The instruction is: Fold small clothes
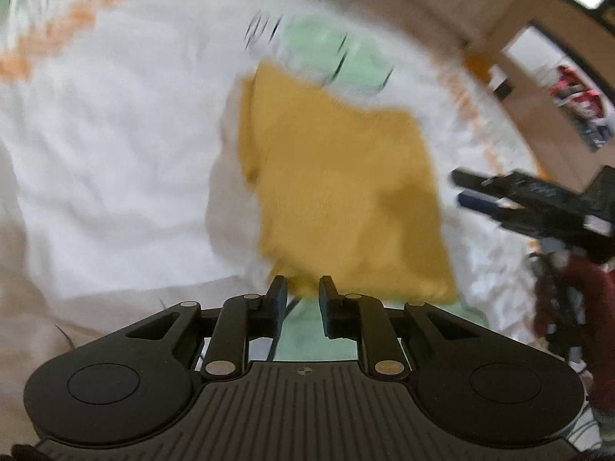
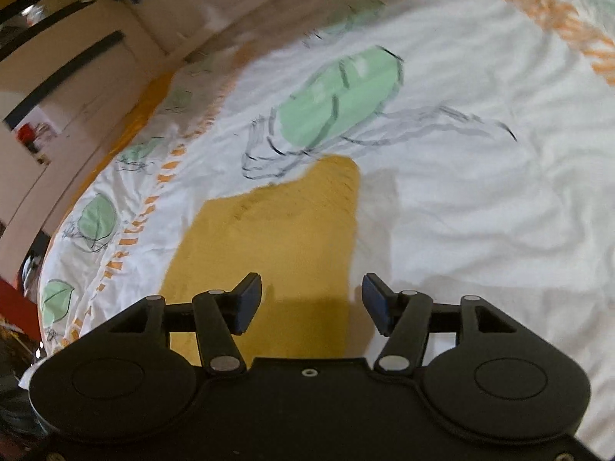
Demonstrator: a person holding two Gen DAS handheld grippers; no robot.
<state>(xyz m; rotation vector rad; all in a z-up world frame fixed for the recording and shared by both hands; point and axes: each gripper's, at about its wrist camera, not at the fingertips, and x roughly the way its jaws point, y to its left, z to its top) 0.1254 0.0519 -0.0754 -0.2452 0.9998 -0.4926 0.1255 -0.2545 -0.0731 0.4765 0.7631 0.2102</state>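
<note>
Now yellow cloth (image 1: 338, 192) lengthwise ahead — left tool (image 1: 303, 292) narrowly parted, right tool (image 2: 311, 303) wide, both empty.

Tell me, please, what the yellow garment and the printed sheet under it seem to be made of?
The yellow garment looks like soft, matte knit fabric, perhaps cotton: faint ribbing, no shine. The printed sheet looks like thin woven cotton, matte, with fine creases.

Left view motion-blurred throughout. Cloth (image 1: 338, 192) near edge hidden behind left gripper (image 1: 303, 288); grip indeterminate. Right gripper (image 1: 499, 196) smeared, cut by frame edge.
</note>
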